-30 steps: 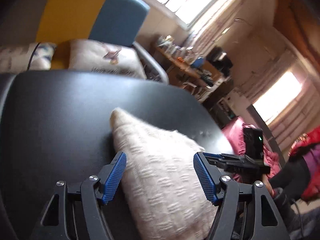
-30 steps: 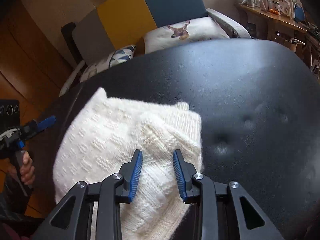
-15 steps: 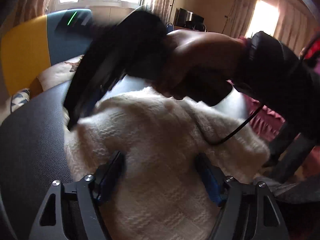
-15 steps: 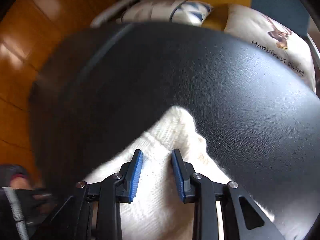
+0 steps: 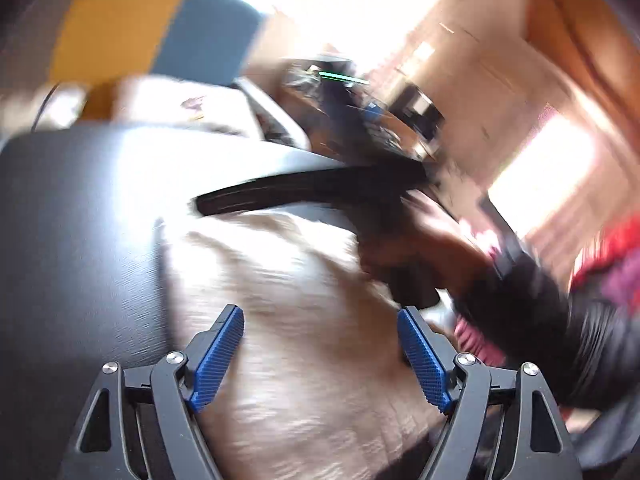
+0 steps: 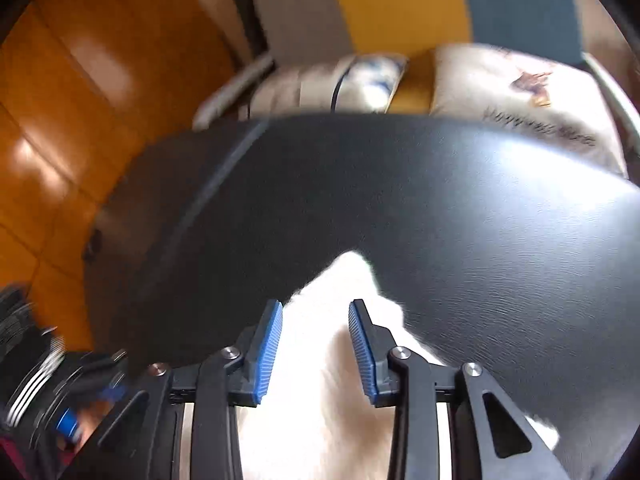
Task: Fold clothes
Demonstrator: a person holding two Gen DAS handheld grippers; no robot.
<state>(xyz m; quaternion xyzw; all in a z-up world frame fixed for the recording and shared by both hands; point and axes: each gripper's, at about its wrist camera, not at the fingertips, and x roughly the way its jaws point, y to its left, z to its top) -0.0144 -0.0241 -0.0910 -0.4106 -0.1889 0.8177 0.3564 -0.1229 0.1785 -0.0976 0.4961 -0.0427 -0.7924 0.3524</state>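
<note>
Left wrist view is smeared with motion blur. The left gripper (image 5: 320, 354) has its jaws spread wide, its blue pads (image 5: 218, 360) on either side of a cream knitted garment (image 5: 296, 320) that lies on the black padded surface (image 5: 76, 216). Nothing is pinched between them; the knit simply passes below the gap. Toward 1 o'clock from that gripper, a hand (image 5: 404, 248) in a dark sleeve (image 5: 532, 316) holds the other tool, its black body (image 5: 304, 190) stretching across the far edge of the garment.

From the right wrist view, the right gripper (image 6: 316, 346) has its jaws at a narrower spread, with white knit between the pads. Whether they actually pinch the cloth I cannot tell. A pointed corner of the garment (image 6: 352, 268) sticks out at 12 o'clock beyond the fingertips, resting on the black surface. A printed cushion (image 6: 520, 92) on a yellow and blue chair (image 6: 400, 4) lies beyond at 1 o'clock, and orange wood flooring (image 6: 60, 120) shows at 10 o'clock.
</note>
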